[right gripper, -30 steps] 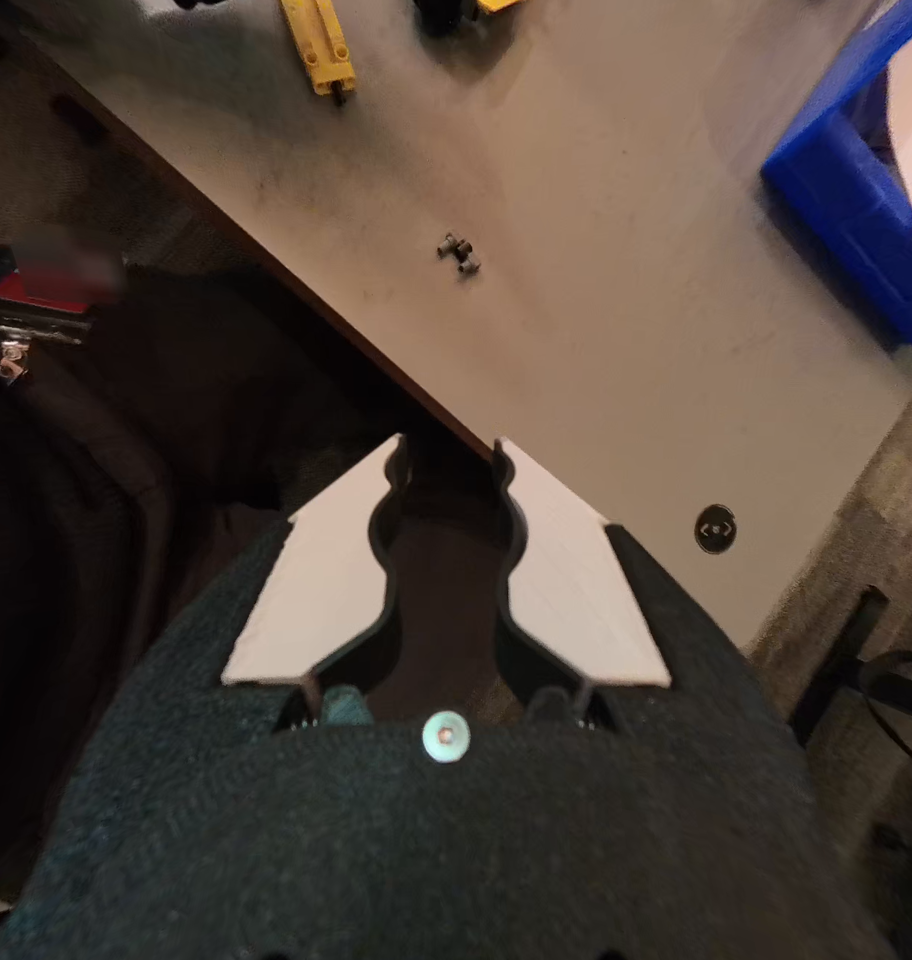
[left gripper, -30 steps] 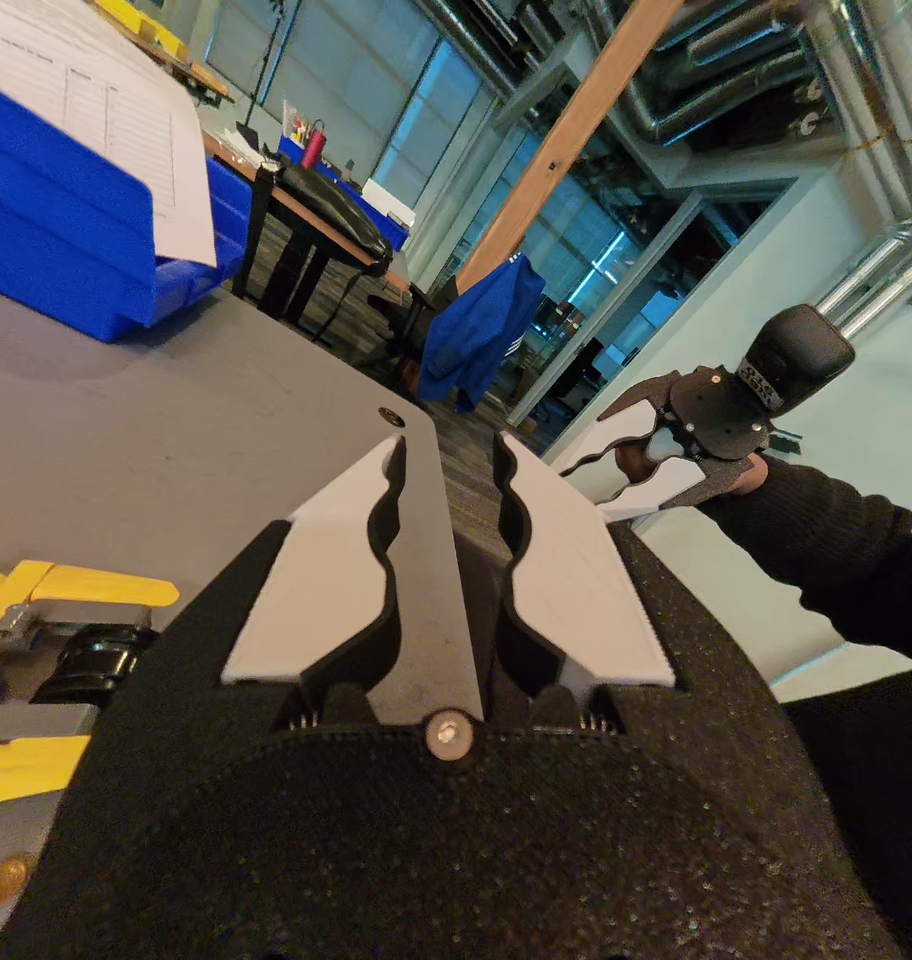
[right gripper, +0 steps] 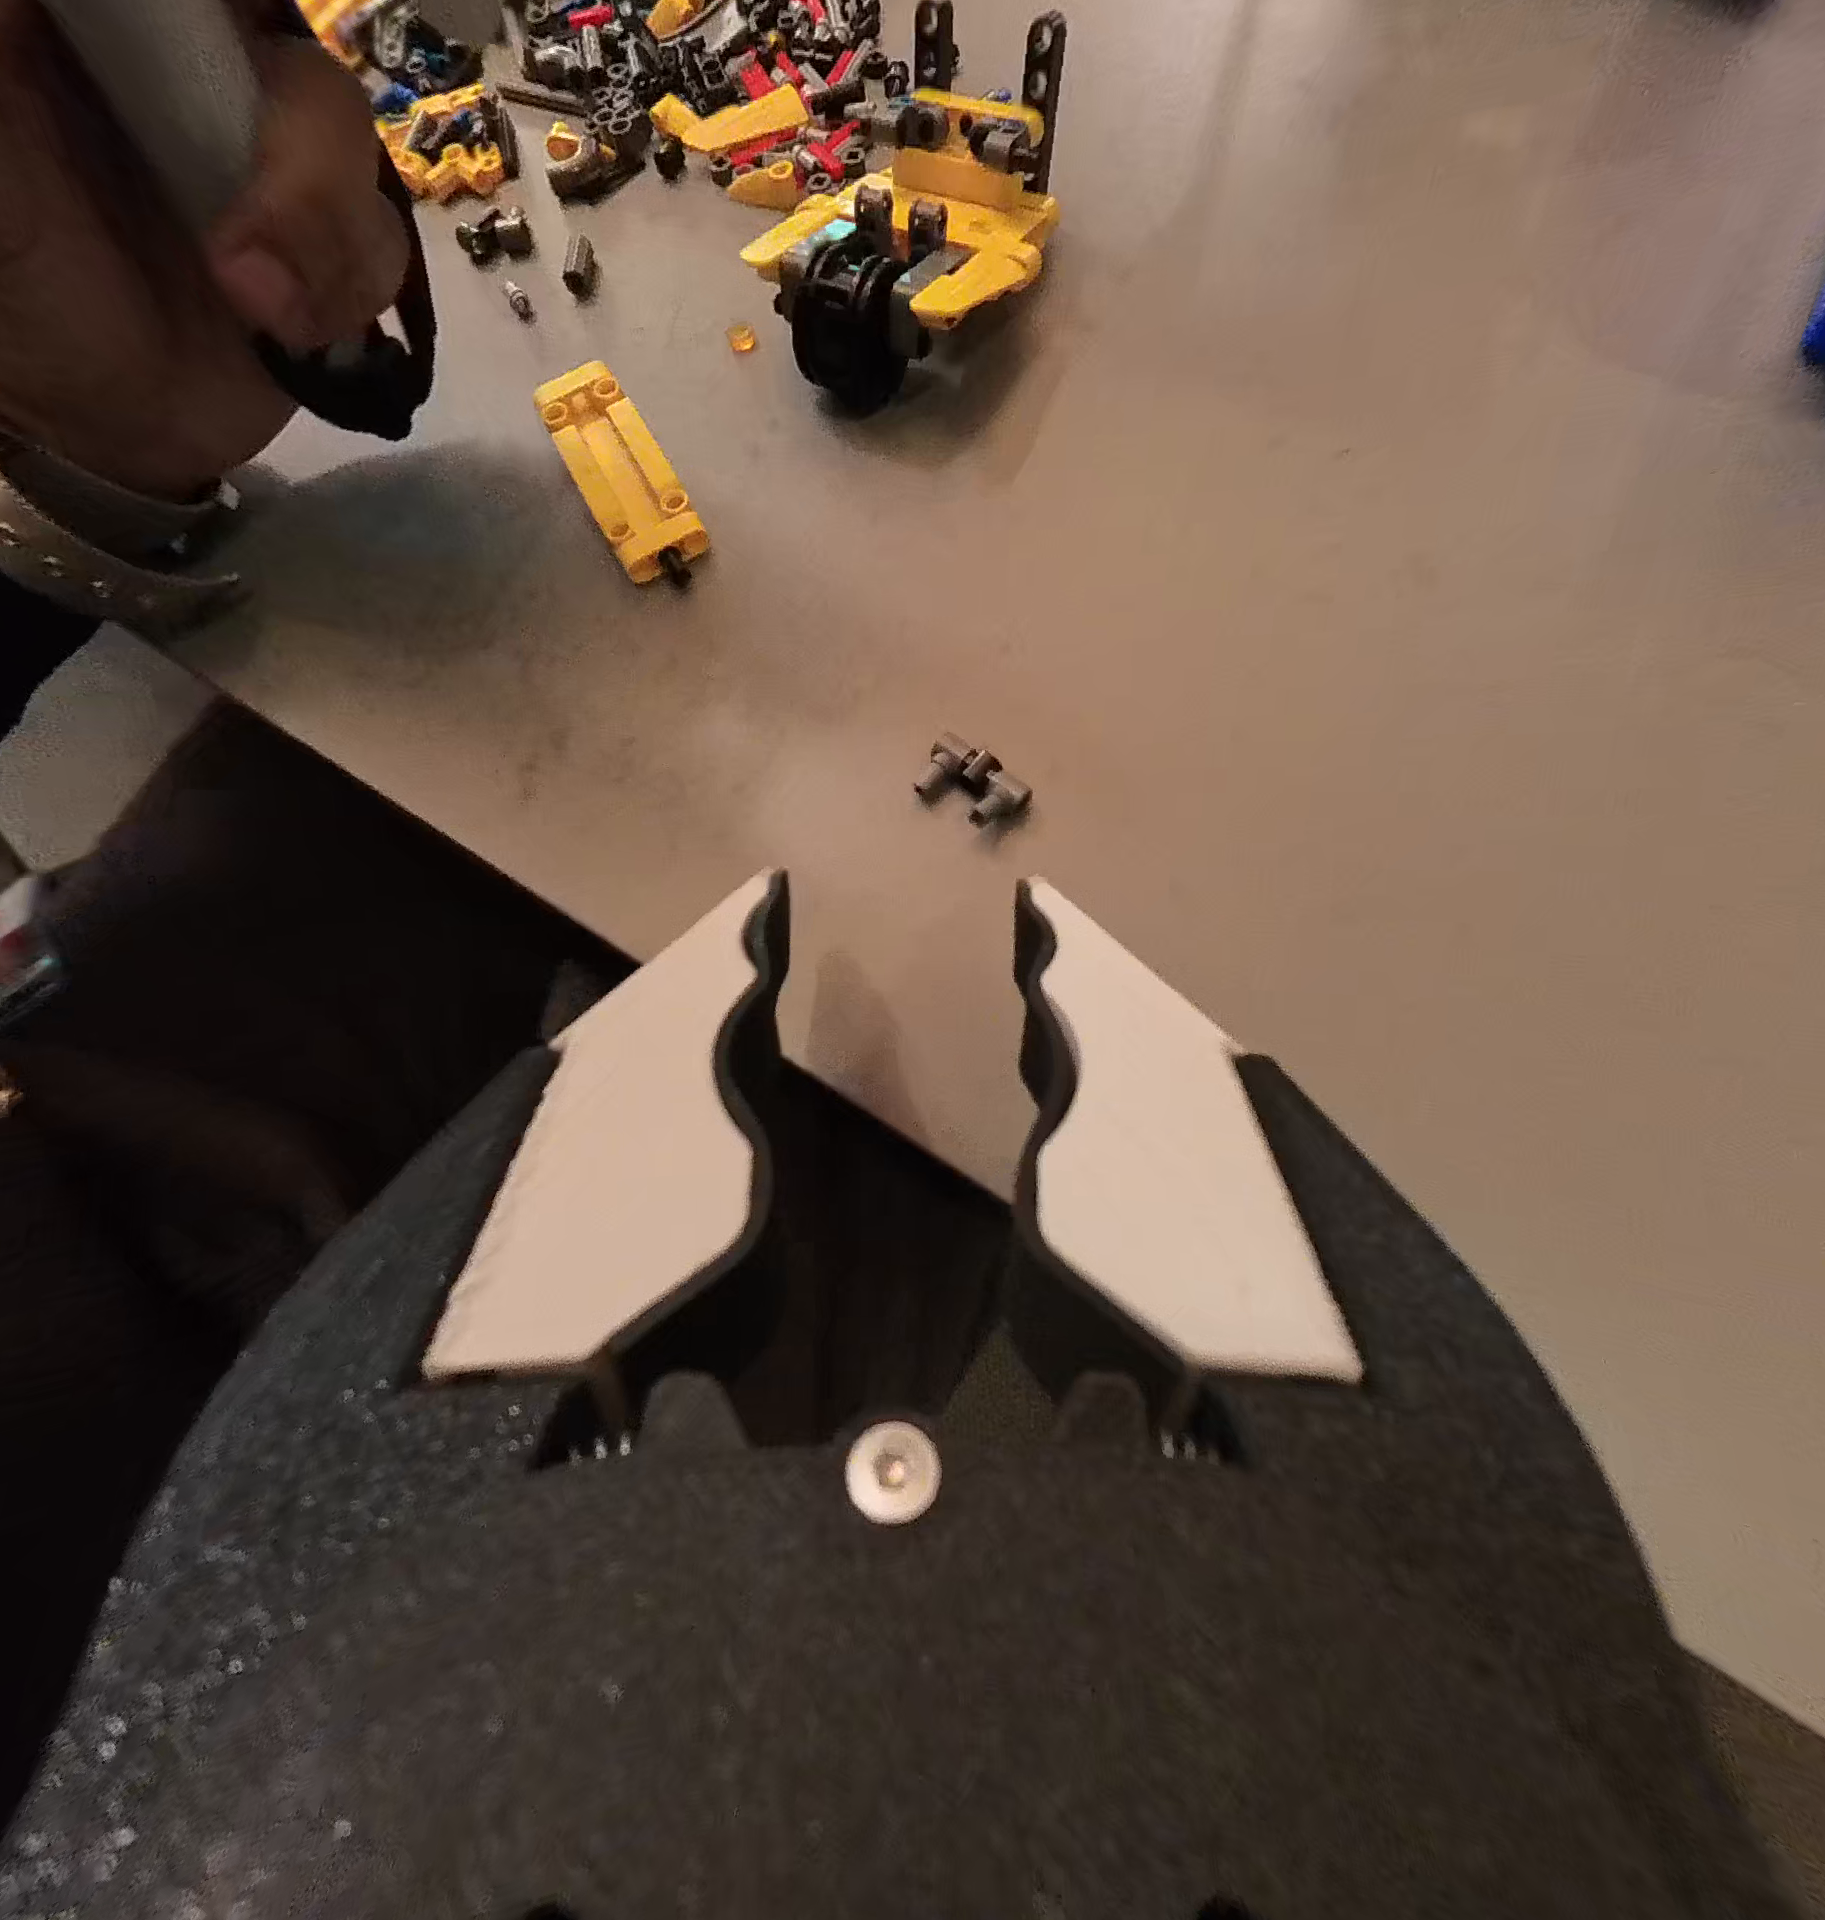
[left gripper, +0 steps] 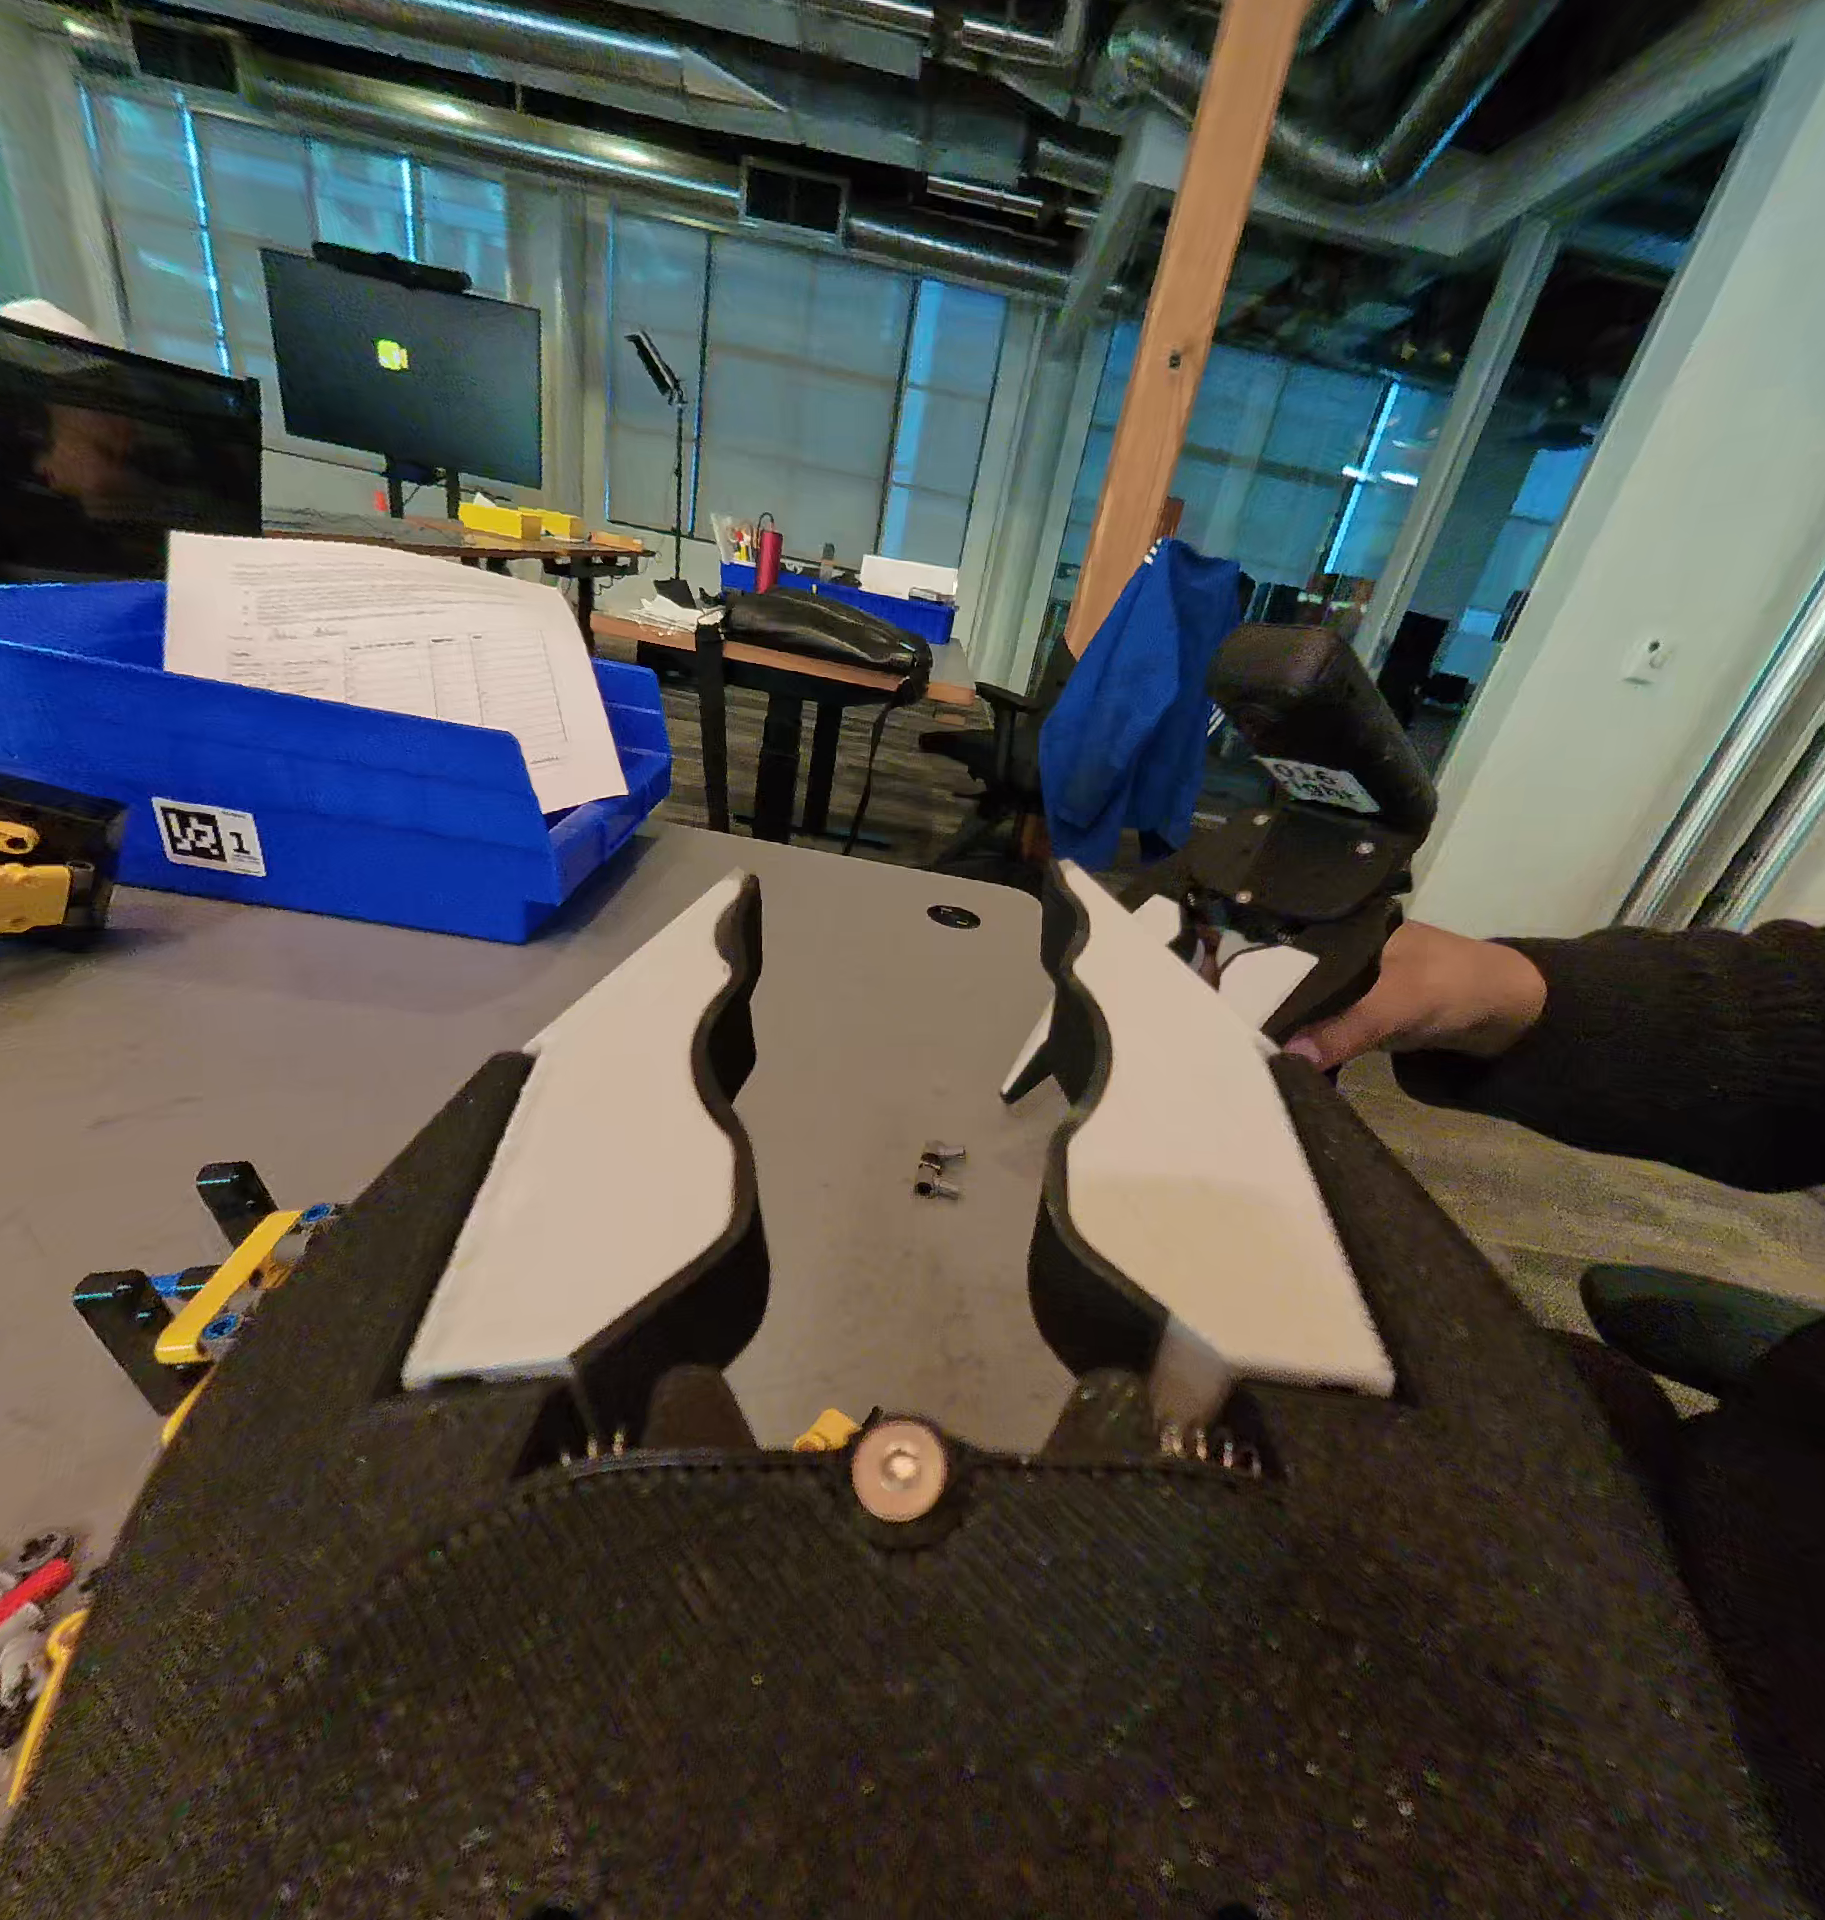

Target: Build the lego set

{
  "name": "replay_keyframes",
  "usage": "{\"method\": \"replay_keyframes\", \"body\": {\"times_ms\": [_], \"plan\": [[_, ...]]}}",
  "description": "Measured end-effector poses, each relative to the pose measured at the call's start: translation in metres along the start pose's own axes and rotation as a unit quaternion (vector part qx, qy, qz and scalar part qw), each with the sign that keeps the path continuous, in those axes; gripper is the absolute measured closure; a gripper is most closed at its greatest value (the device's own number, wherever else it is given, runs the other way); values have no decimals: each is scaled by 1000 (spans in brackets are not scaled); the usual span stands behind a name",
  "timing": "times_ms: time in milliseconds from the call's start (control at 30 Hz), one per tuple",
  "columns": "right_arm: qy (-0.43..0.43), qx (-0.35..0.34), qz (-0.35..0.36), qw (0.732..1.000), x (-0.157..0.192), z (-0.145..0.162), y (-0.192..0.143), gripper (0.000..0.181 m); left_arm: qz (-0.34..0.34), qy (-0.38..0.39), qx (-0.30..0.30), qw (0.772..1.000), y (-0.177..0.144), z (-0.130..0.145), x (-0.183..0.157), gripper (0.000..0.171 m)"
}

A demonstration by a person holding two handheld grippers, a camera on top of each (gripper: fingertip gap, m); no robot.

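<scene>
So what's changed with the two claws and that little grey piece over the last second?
Both claws opened wider and swung toward the small grey connector: the left claw levelled out over the table, and the right claw came in over the table edge. Neither took hold of anything. The connector and the blue bin stayed put.

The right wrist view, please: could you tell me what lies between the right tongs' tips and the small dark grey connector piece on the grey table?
Nothing: in the right wrist view, only bare grey table separates the open right tongs from the small dark grey connector piece.

I see a blue bin (left gripper: 347,790) holding a paper sheet (left gripper: 388,644) on the grey table (left gripper: 264,1039), with scattered yellow toy bricks (right gripper: 617,478) nearby.
</scene>
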State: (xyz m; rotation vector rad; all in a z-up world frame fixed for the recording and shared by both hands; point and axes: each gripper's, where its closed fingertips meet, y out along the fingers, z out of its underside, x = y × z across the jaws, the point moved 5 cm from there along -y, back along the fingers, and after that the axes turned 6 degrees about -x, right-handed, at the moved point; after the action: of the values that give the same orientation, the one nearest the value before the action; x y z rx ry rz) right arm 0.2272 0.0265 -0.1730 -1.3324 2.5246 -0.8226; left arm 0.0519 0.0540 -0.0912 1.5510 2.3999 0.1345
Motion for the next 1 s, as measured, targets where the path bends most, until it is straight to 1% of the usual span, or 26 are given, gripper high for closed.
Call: {"method": "replay_keyframes", "body": {"times_ms": [167, 267, 300, 333, 400, 500, 633, 800, 1000], "plan": [[9, -5, 21, 1000, -8, -4, 18, 130, -19, 2, 13, 1000, -6, 7, 4, 120], [-10, 20, 22, 1000, -13, -3, 31, 131, -32, -22, 2, 999, -12, 6, 9, 120], [-33, 23, 30, 999, -16, -4, 34, 143, -38, -31, -5, 999, -15, 4, 10, 120], [-67, 26, 29, 997, -17, -4, 36, 160, -41, -39, -16, 998, -18, 2, 11, 120], [-131, 23, 21, 991, -19, -5, 38, 181, -50, -59, -41, 996, -25, -4, 13, 120], [-174, 13, 8, 985, -21, -7, 43, 181, -74, -64, -63, 993, -32, -9, 19, 120], [-153, 31, -3, 988, -29, -16, 52, 181, -61, -70, -66, 993, -30, -9, 19, 121], [-124, 24, 3, 992, -35, -19, 57, 181, -54, -70, -66, 994, -30, -10, 17, 121], [-115, 8, 14, 993, -34, -17, 57, 181, -99, -38, -82, 991, -46, -18, 22, 122]]}}
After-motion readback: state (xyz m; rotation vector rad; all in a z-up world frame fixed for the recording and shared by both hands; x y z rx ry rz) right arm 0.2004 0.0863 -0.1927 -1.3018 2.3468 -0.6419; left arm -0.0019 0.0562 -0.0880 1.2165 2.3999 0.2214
